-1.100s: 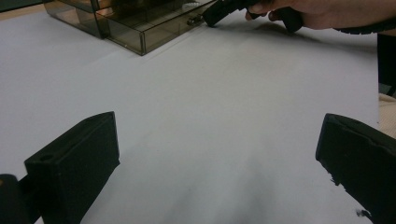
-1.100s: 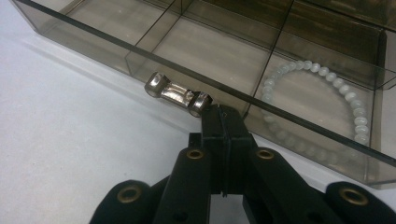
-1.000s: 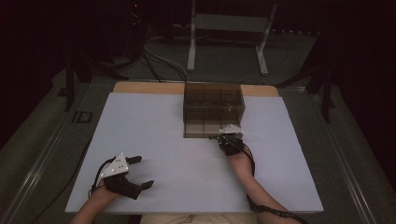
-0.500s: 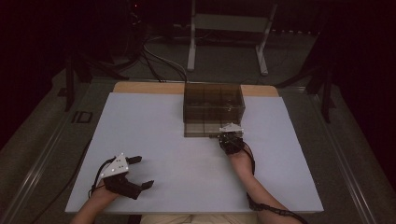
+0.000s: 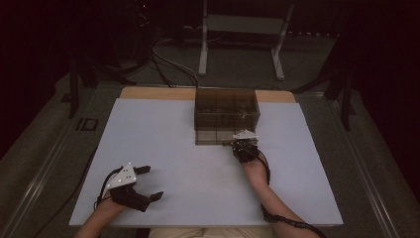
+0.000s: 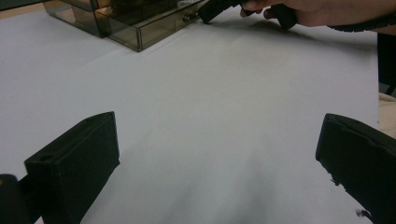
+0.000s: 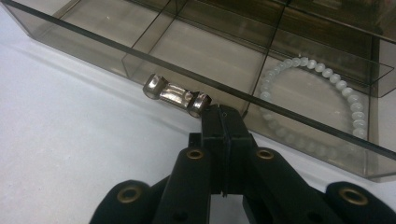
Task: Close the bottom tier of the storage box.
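A smoked clear drawer box (image 5: pixel 227 109) stands at the far middle of the white table (image 5: pixel 163 134). Its bottom drawer (image 5: pixel 215 137) is pulled out toward me. In the right gripper view the drawer (image 7: pixel 196 51) has divided compartments, and a pale bead bracelet (image 7: pixel 322 74) lies in the right one. My right gripper (image 7: pixel 222 114) is shut, its tip touching the right end of the metal drawer handle (image 7: pixel 175 95); whether it pinches the handle I cannot tell. My left gripper (image 5: pixel 148 182) rests open near the front left edge, with nothing between its jaws (image 6: pixel 219 158).
A metal stand (image 5: pixel 242 29) and cables (image 5: pixel 168 59) are on the dark floor beyond the table. A wooden strip (image 5: pixel 153 92) shows at the table's far edge. White tabletop stretches between the two hands.
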Demonstrator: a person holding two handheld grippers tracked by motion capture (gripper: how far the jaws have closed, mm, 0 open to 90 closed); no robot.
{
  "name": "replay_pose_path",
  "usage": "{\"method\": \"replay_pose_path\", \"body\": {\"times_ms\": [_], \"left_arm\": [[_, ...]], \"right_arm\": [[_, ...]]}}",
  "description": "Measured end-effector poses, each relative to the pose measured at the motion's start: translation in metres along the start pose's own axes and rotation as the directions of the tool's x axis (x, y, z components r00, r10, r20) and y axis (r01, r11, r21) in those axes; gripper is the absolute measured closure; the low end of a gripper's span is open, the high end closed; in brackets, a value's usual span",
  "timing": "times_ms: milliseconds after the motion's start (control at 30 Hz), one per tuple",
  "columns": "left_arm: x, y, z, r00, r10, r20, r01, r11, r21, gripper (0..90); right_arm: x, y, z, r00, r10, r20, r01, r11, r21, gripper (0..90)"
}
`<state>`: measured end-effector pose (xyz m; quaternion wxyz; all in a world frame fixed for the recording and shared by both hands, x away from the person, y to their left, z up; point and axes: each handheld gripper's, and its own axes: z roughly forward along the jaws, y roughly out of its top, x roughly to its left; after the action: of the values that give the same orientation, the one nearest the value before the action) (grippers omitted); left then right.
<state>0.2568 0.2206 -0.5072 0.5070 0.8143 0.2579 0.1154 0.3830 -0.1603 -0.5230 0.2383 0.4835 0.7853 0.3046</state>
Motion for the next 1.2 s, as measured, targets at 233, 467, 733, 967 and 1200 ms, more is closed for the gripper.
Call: {"method": "replay_pose_path", "body": {"times_ms": [233,467,733,967,1200], "left_arm": [[0.0,0.0,0.0,1.0,-0.001,0.001,0.001,1.0,0.001,0.9],[0.0,0.0,0.0,1.0,0.0,0.0,0.0,1.0,0.002,0.9],[0.0,0.0,0.0,1.0,0.0,0.001,0.0,1.0,0.0,0.8],[0.0,0.0,0.0,1.0,0.0,0.001,0.0,1.0,0.001,0.9],[0.0,0.0,0.0,1.0,0.001,0.001,-0.001,1.0,0.0,0.9]], "right_arm": [[-0.001,0.002,0.001,1.0,-0.004,0.003,0.004,1.0,0.001,90.0],[-0.003,0.004,0.002,1.0,0.004,0.008,-0.004,1.0,-0.001,90.0],[-0.004,0.006,0.005,0.9999,0.009,0.012,-0.009,1.0,0.005,90.0],[-0.004,0.009,0.005,0.9998,0.008,0.016,-0.008,1.0,0.001,90.0],[-0.005,0.011,0.007,0.9998,0.008,0.019,-0.008,1.0,0.003,90.0]]}}
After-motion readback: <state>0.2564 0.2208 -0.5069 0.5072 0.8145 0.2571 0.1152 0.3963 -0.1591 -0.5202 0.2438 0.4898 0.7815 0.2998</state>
